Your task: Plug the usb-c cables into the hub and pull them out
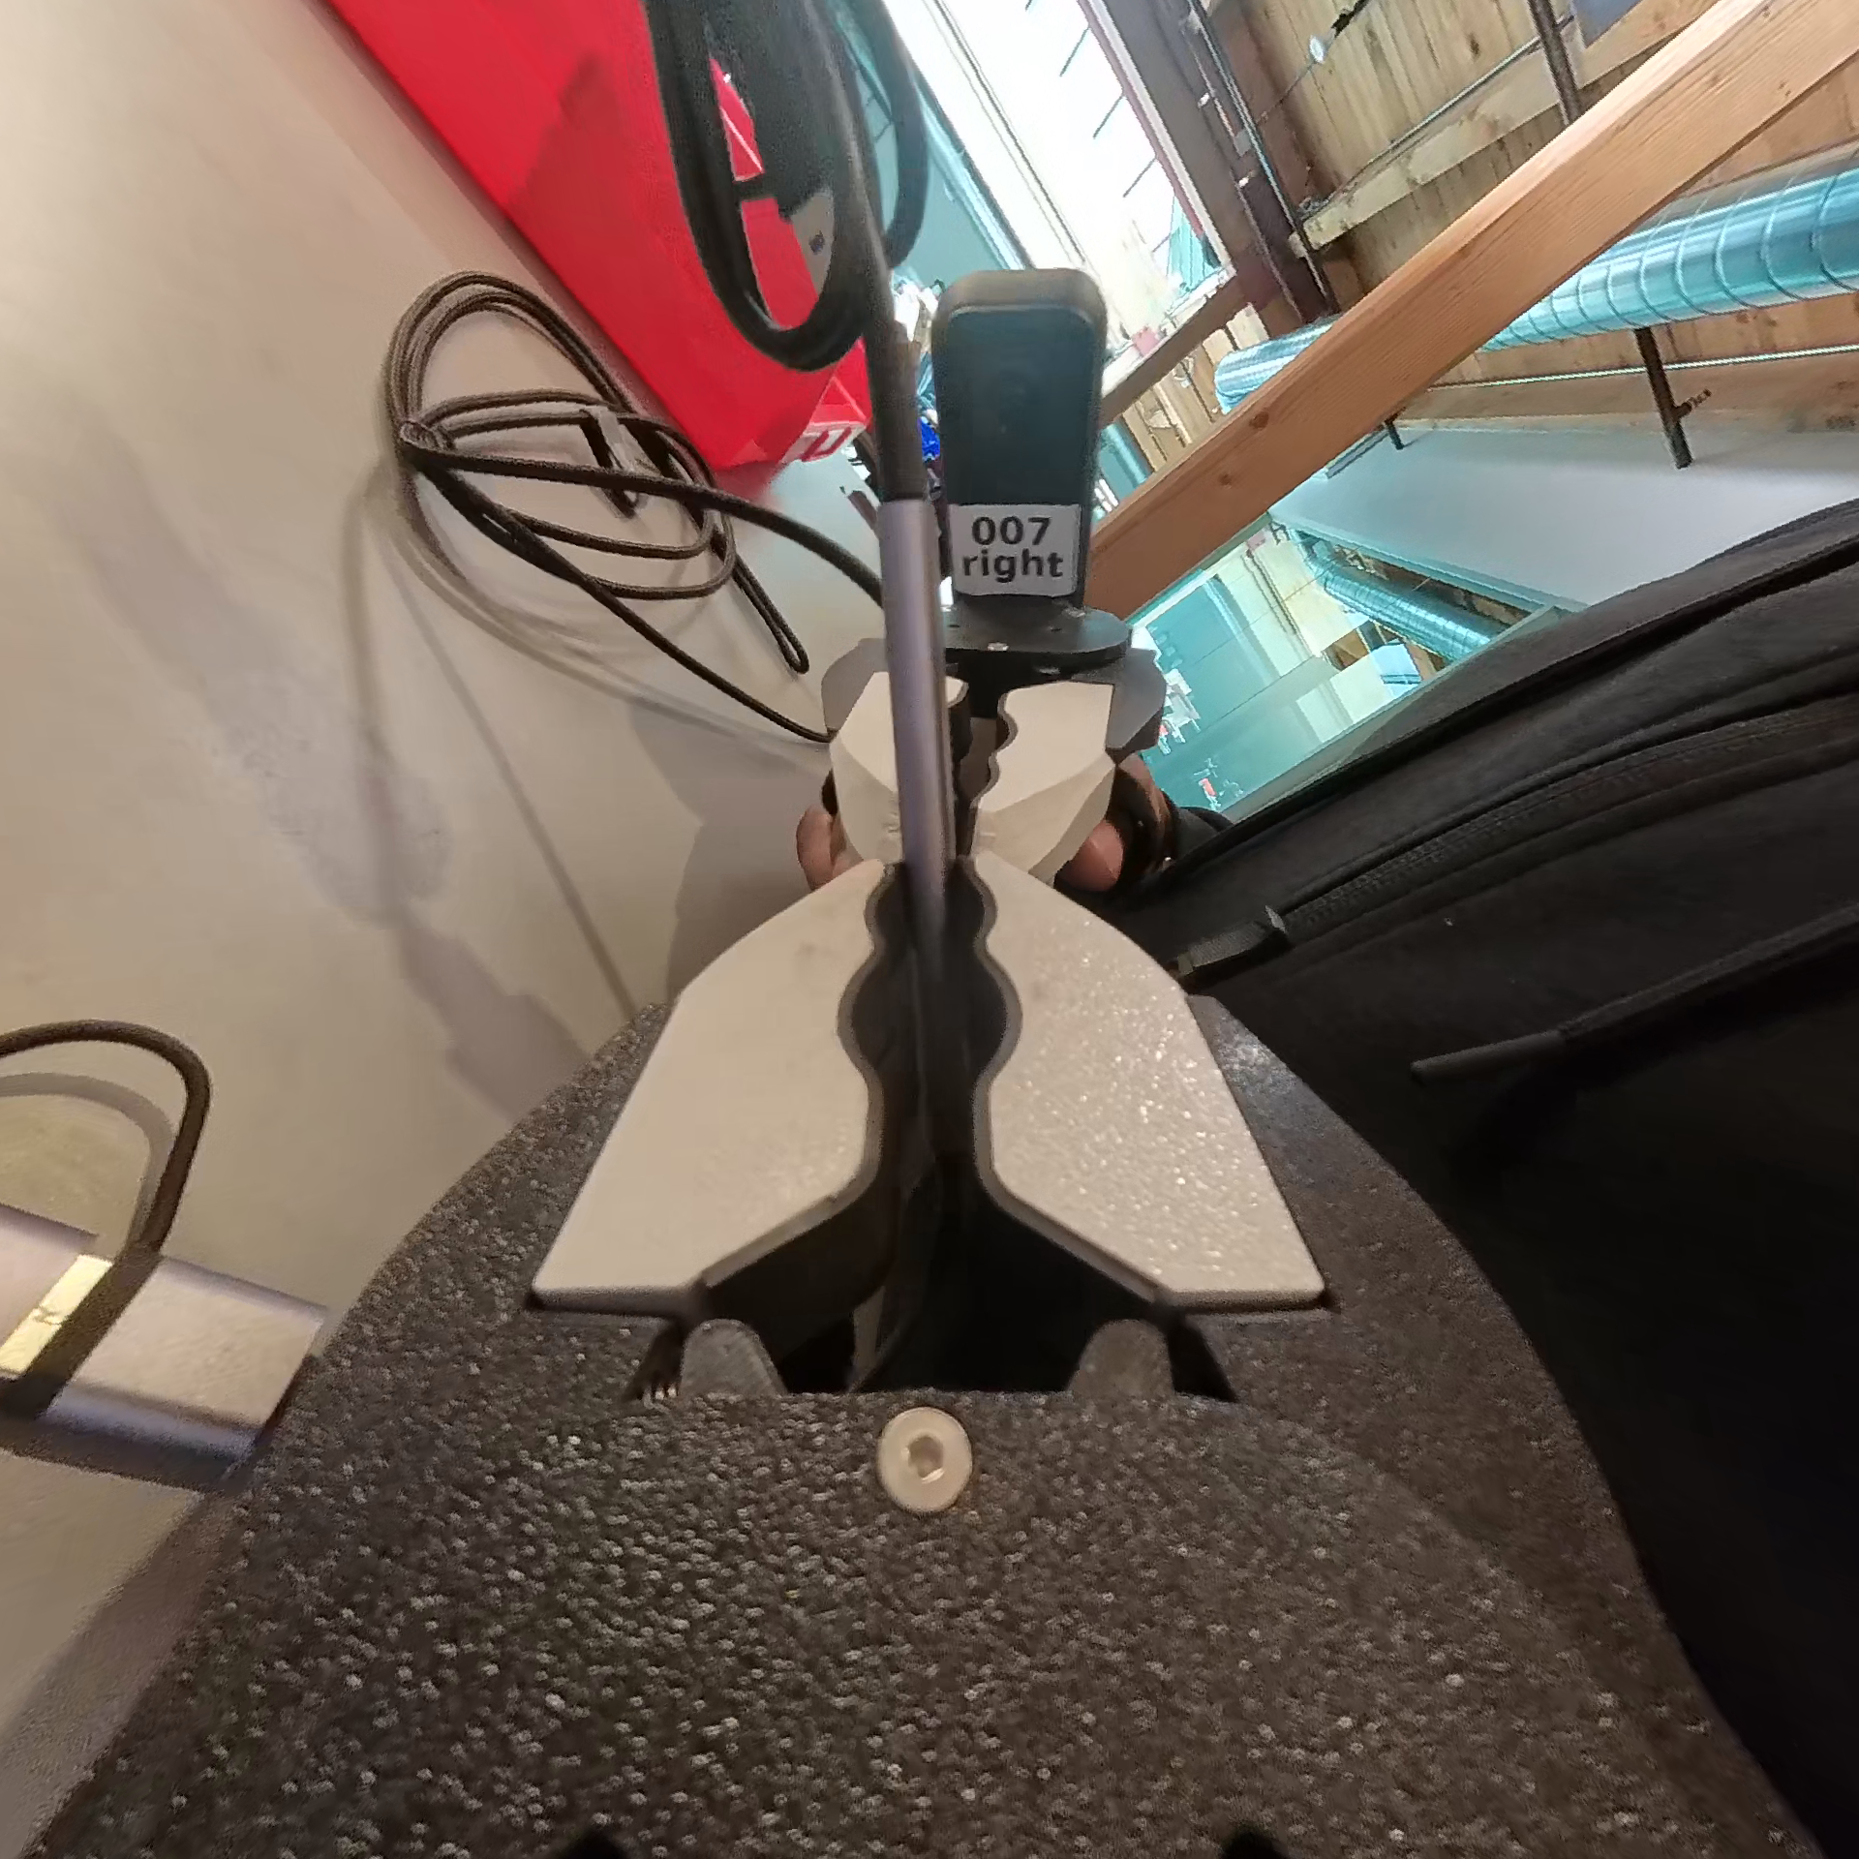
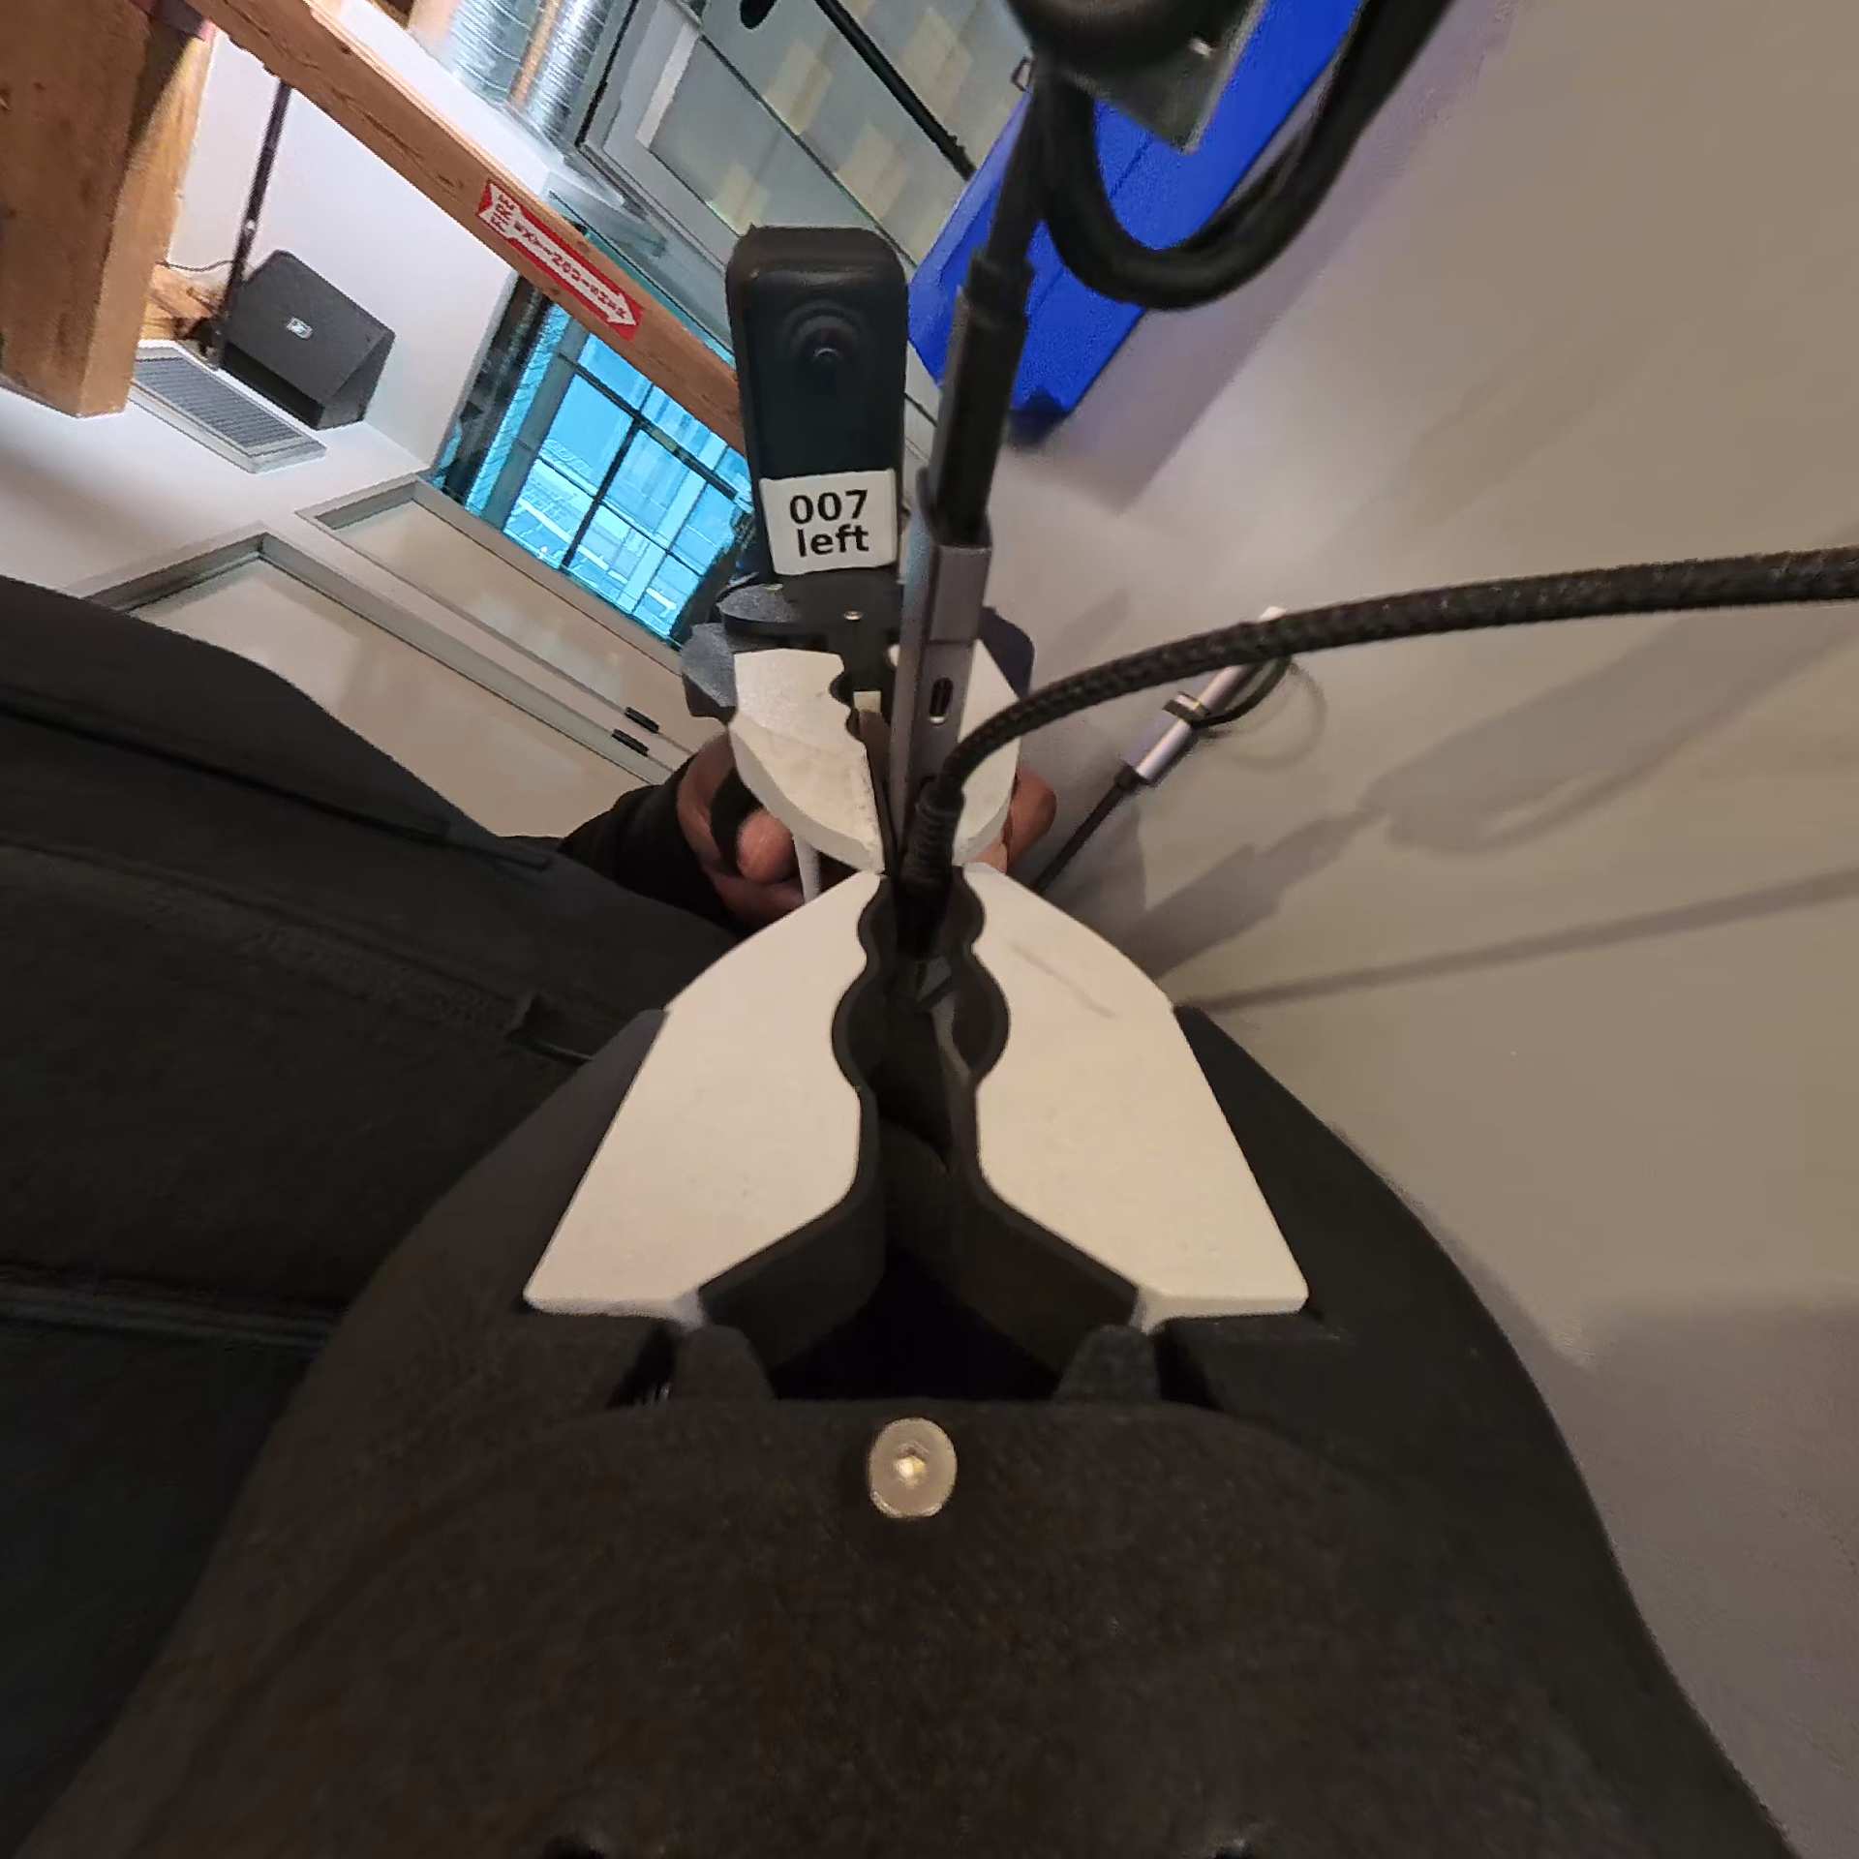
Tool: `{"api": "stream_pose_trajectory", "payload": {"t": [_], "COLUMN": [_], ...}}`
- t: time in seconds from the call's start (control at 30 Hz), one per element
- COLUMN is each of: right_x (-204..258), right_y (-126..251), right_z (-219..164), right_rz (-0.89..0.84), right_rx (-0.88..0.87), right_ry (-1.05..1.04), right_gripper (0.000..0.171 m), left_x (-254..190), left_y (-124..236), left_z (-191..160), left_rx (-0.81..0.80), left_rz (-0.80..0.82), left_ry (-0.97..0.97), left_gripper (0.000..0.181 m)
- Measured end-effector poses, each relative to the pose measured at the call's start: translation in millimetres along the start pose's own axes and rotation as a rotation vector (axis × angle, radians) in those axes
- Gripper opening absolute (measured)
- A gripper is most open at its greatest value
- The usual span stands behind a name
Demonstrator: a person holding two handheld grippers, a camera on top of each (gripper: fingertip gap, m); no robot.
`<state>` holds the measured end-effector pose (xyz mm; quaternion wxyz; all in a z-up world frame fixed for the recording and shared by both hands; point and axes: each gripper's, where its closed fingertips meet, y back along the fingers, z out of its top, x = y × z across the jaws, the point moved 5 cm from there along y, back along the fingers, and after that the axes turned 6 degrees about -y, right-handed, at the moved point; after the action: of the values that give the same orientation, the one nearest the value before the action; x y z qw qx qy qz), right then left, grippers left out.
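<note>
In the left wrist view, the left gripper [image 1: 931, 885] is clenched on the hub [image 1: 913, 684], a slim grey bar that rises edge-on from between its white fingers [image 1: 765, 1086]. The hub's own black cable [image 1: 873, 302] runs on upward from the bar's far end. Directly beyond the hub the right gripper [image 1: 971, 805] faces this way, its fingers drawn in close against the hub's far side, with a black camera [image 1: 1016, 402] bearing a white label mounted above it. Left of the hub, a coil of dark braided cable [image 1: 563, 483] lies on the pale table [image 1: 251, 604], and farther up stands a red box [image 1: 604, 201]. Low and left of the hub, a second grey metal device [image 1: 151, 1338] with a black cable looped around it lies on the table. Right of the hub is a person's black clothing [image 1: 1559, 1006].

In the right wrist view, the right gripper [image 2: 920, 890] is clenched on the plug of a braided usb-c cable [image 2: 1308, 634], which sits in the near end of the hub [image 2: 941, 644] and arcs away to the right. An empty port shows on the hub's edge just above the plug. The left gripper [image 2: 885, 795] grips the hub from behind, with a hand [image 2: 739, 835] under it. Right of the hub another grey plug [image 2: 1177, 739] lies on the table [image 2: 1509, 905]; above it stands a blue box [image 2: 1086, 251].
</note>
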<state>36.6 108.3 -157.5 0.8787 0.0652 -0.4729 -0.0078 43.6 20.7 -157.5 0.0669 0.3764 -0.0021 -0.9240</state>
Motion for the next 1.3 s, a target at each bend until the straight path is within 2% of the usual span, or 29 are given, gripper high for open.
{"api": "stream_pose_trajectory", "payload": {"t": [0.3, 0.67, 0.93, 1.1, 1.3], "right_x": [6.9, 14.4, 17.2, 16.8, 19.6], "right_y": [-3.7, 2.6, 8.1, 6.2, 6.1], "right_z": [-3.5, -3.8, 7.5, 17.9, 13.1], "right_rz": [0.071, 0.078, 0.039, 0.015, 0.048], "right_rx": [0.048, 0.135, 0.16, 0.068, 0.142], "right_ry": [-0.025, 0.017, 0.016, -0.079, -0.046], "right_gripper": [0.008, 0.009, 0.008, 0.008, 0.008], "left_x": [-7.2, -15.2, -15.9, -15.1, -18.8], "left_y": [8.0, 4.6, 2.2, 6.1, 7.2], "left_z": [-0.8, 2.4, 10.7, 18.9, 14.4], "left_rx": [0.103, 0.191, 0.169, 0.091, 0.129], "left_rz": [-0.066, -0.094, -0.082, -0.012, -0.058], "left_ry": [-0.02, -0.063, -0.078, -0.105, -0.092], "left_gripper": [0.011, 0.011, 0.011, 0.011, 0.011]}}
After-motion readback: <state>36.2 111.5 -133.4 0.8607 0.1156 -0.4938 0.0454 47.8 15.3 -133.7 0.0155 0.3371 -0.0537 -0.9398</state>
